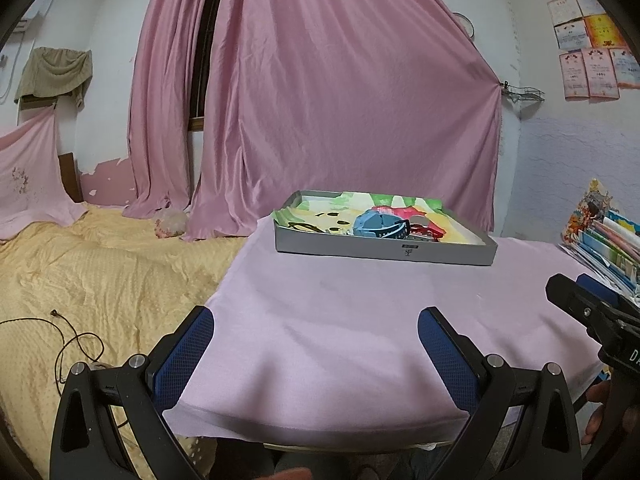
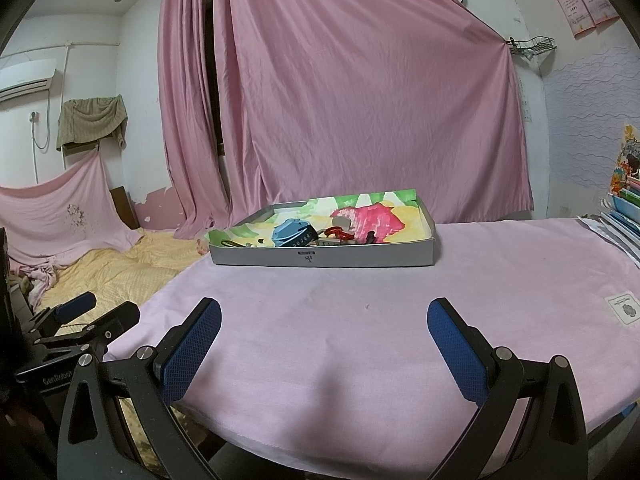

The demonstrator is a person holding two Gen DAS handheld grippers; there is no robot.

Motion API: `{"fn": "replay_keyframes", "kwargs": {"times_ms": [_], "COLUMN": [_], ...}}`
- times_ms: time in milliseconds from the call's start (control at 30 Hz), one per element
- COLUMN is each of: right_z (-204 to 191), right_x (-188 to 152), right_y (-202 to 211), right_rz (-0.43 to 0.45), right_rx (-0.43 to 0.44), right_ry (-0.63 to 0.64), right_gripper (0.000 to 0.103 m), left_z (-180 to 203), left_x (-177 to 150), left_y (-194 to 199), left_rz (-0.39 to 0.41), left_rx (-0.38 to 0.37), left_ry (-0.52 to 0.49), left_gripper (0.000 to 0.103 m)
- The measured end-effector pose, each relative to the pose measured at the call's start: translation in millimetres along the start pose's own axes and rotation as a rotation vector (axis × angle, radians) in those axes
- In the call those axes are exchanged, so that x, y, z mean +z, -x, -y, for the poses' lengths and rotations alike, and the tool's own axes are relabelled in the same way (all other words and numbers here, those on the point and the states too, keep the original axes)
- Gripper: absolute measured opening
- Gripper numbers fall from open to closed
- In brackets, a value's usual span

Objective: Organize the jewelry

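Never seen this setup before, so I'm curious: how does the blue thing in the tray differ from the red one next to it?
The blue item is bulkier and domed, with a dark band at its base; the red item is smaller, thinner and looped. The blue item lies further left. Both sit inside the grey tray, touched by neither open gripper.

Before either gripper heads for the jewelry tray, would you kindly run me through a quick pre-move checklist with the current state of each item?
1. Left gripper open and empty: ok.
2. Right gripper open and empty: ok.
3. Grey tray sits flat on the pink tablecloth, away from its edges: ok.
4. Cloth between both grippers and tray free of objects: ok.
5. Jewelry separable: blue item and red item lie bunched together mid-tray: cannot tell.
6. Book stack at the table's right side stays outside the direct path: ok.
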State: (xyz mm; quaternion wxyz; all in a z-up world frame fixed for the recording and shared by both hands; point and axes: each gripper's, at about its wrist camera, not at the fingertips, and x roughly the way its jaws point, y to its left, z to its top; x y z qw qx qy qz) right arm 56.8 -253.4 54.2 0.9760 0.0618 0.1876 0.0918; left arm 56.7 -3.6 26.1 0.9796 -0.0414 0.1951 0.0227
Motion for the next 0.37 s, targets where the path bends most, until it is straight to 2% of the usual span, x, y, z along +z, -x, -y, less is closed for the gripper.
{"fn": "replay_keyframes", "kwargs": {"times_ms": [367], "right_z": [0.5], "right_x": [0.7], "right_y": [-3.8], "right_rz": [-0.012], "right_rx": [0.002], "right_ry": [-0.002], "right_gripper": [0.101], "left_z": [1.0], "left_x": [2.8], "left_y": [-1.7], "left_rz": [0.002], "left_rx": [0.010], "left_ry": [-0.006], "left_gripper": [0.102]}}
